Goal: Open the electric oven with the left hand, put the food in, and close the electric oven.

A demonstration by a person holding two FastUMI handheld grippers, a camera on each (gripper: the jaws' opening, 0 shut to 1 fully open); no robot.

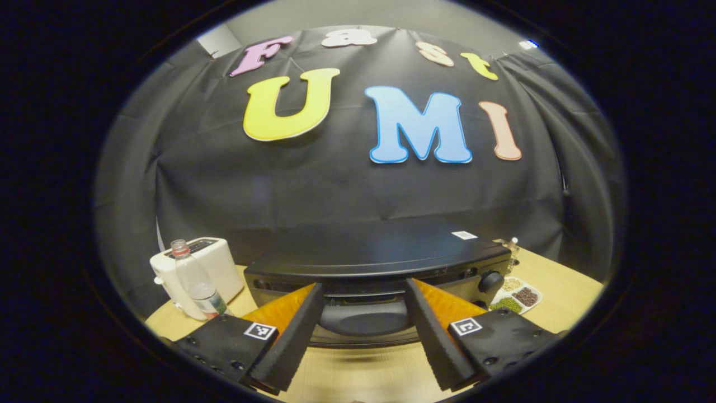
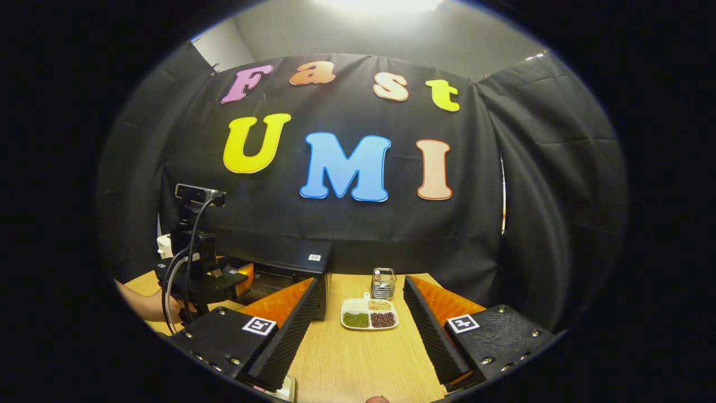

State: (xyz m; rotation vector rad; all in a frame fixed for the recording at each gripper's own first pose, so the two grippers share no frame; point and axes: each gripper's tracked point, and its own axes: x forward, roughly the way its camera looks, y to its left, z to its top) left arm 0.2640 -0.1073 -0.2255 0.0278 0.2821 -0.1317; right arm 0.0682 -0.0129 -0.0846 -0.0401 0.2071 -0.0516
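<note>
Both tongs gaped wide: left tongs [image 1: 363,341] faced the closed oven [image 1: 377,268]; a 3-compartment dish [image 2: 369,317] held beans on the bench [image 2: 363,364].

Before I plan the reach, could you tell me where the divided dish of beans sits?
In the right gripper view, the divided dish lies on the table, right of the oven, before a wire basket.

Both fisheye pictures are dim overall and bend straight lines strongly toward the rim, where brightness falls off. In the right gripper view a ceiling light [image 2: 380,4] blows out to white glare at the top edge. The wooden table [image 2: 358,358] is evenly lit with soft shadows. The oven's top [image 1: 375,246] carries a faint sheen. Focus is fairly sharp throughout.
</note>
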